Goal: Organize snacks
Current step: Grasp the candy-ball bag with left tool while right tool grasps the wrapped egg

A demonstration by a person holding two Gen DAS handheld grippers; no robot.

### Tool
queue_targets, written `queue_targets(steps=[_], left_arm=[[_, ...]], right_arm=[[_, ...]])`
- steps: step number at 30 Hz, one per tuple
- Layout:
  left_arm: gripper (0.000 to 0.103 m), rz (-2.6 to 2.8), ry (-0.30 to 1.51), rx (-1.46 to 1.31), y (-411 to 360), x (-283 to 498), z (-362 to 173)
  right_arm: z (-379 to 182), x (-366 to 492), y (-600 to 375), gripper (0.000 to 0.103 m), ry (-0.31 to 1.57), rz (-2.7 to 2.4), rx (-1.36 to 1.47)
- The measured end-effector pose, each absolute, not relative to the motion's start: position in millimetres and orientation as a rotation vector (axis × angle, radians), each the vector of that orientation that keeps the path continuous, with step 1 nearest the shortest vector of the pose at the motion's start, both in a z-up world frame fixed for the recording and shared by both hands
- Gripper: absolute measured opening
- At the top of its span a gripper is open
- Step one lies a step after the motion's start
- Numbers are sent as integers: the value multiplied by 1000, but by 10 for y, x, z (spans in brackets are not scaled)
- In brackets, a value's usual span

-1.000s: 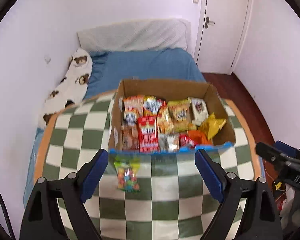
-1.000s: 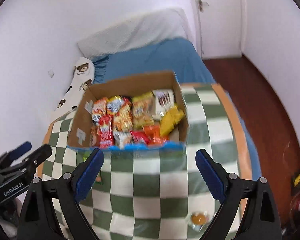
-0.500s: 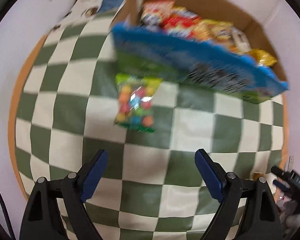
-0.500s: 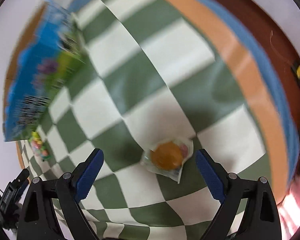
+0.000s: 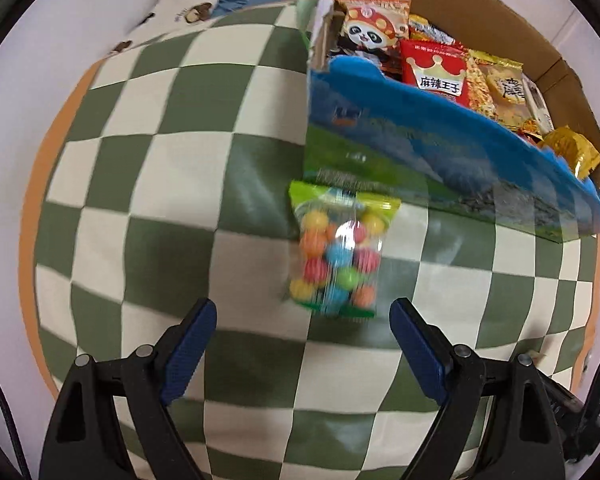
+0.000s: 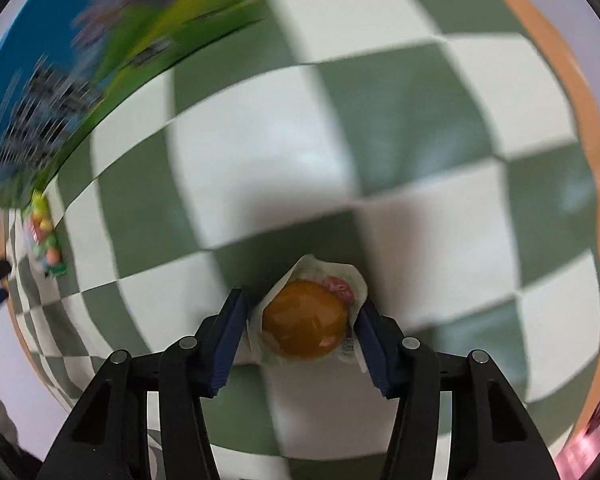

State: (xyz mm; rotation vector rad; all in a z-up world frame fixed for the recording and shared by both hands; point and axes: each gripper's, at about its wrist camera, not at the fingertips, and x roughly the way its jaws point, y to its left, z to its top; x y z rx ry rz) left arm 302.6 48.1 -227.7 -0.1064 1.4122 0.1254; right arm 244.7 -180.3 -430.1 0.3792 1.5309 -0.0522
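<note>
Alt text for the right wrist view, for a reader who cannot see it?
The right gripper brackets a wrapped orange snack lying on the green-and-white checkered tablecloth, its fingers close on either side. The blurred blue snack box and a candy bag sit far left.

The bench (image 5: pixel 148 184) is covered by a green-and-cream checked cloth (image 5: pixel 260 364), with an orange edge showing along its left side in the left wrist view and along the right side in the right wrist view. A cardboard box (image 5: pixel 440 152) with a blue printed front stands on the cloth toward the far side. A clear bag of coloured candy balls (image 5: pixel 338 254) lies flat just in front of the box, its green top edge against the box front. Well apart from it, an orange jelly cup (image 6: pixel 306 322) sits on the cloth.
</note>
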Motion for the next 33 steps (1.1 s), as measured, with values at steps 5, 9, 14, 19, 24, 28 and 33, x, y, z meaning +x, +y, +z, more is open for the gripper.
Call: queue_targets(steps=[5,9,14,19,24,28,33], left_arm=[[89,69,1469,-110,409,3251,-2508],[48,59,1504,-100,347,3339,-2709],[46,51,1502,-143,369,3127,-2669],[46,19,1568,-203,344,2608,-2756],[46,-17,1641,-231,169,2165,-2938],[47,-12,1631,-201,101,2101,-2992],[48,-28,1655,-175,17,2063,-3073]], right_arm=[[-4271,2635,-1466,55,1523,25,321],[-4264,2708,-1360,53,1527,51,303],[-4068,2680,-1499,54,1536,83,399],[-4016,2544,-1678,68,1571,78,413],[-4356,2505,-1628,68,1624,65,470],[-4468,2469,-1528,56,1631,39,391],[-4423,2384,-1296,47,1644,102,281]])
